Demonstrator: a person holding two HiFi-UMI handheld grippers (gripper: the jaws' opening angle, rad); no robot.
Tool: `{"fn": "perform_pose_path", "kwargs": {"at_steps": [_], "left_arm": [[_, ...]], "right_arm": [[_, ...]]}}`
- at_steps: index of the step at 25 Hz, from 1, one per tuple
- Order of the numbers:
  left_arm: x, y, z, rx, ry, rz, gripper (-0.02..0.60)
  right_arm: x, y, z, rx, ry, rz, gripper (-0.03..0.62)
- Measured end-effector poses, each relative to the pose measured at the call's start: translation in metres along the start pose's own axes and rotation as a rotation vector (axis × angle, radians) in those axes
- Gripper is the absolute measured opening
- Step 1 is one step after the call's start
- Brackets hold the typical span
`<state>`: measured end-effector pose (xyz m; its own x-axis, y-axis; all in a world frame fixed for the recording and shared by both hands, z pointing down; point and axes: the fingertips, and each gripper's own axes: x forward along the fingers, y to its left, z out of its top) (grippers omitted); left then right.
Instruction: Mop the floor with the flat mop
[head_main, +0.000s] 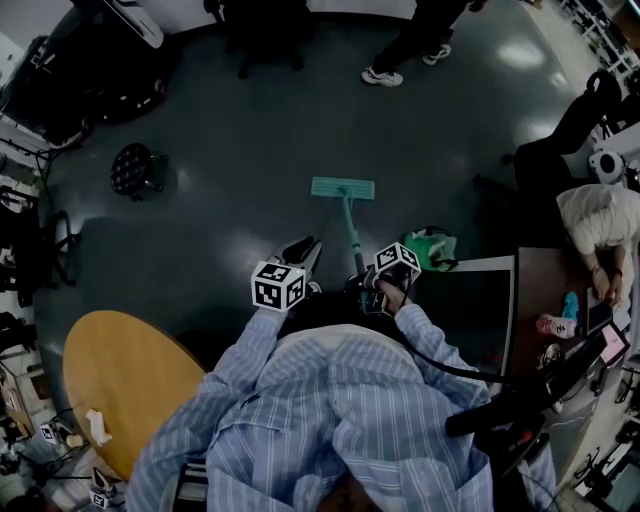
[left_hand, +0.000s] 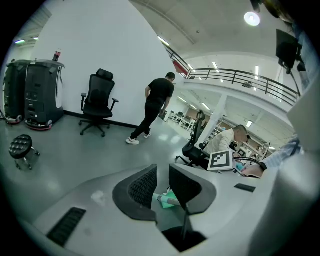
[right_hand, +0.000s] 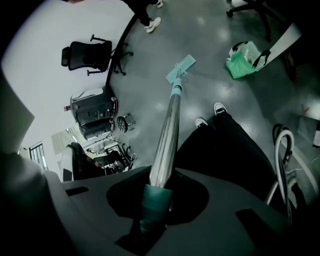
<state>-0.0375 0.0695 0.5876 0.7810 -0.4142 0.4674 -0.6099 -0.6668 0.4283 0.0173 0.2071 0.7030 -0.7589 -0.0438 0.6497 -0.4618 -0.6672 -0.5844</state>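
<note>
The flat mop's teal head (head_main: 342, 188) lies flat on the grey floor ahead of me. Its handle (head_main: 352, 238) slants back to my right gripper (head_main: 368, 288), which is shut on it. In the right gripper view the silver handle (right_hand: 167, 135) runs out from between the jaws to the mop head (right_hand: 181, 68), and its teal grip (right_hand: 154, 205) sits between the jaws. My left gripper (head_main: 300, 250) hovers just left of the handle, apart from it. In the left gripper view the left gripper (left_hand: 162, 186) is open by a narrow gap with nothing between the pads (left_hand: 142, 186).
A person (head_main: 405, 50) walks at the far side, near an office chair (left_hand: 97, 102). A black stool (head_main: 135, 168) stands at left and a round wooden table (head_main: 120, 385) at near left. A green bag (head_main: 432, 247) lies right of the handle. A seated person (head_main: 598, 225) and desks fill the right.
</note>
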Motion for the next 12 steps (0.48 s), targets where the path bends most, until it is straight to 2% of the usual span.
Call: {"fn": "perform_pose_path", "kwargs": {"at_steps": [12], "left_arm": [[-0.0028,-0.0049,-0.0071,0.011,0.01,0.003,0.078]], "right_arm": [[0.0005,-0.0064,-0.0025,0.007,-0.006,0.004,0.064]]}}
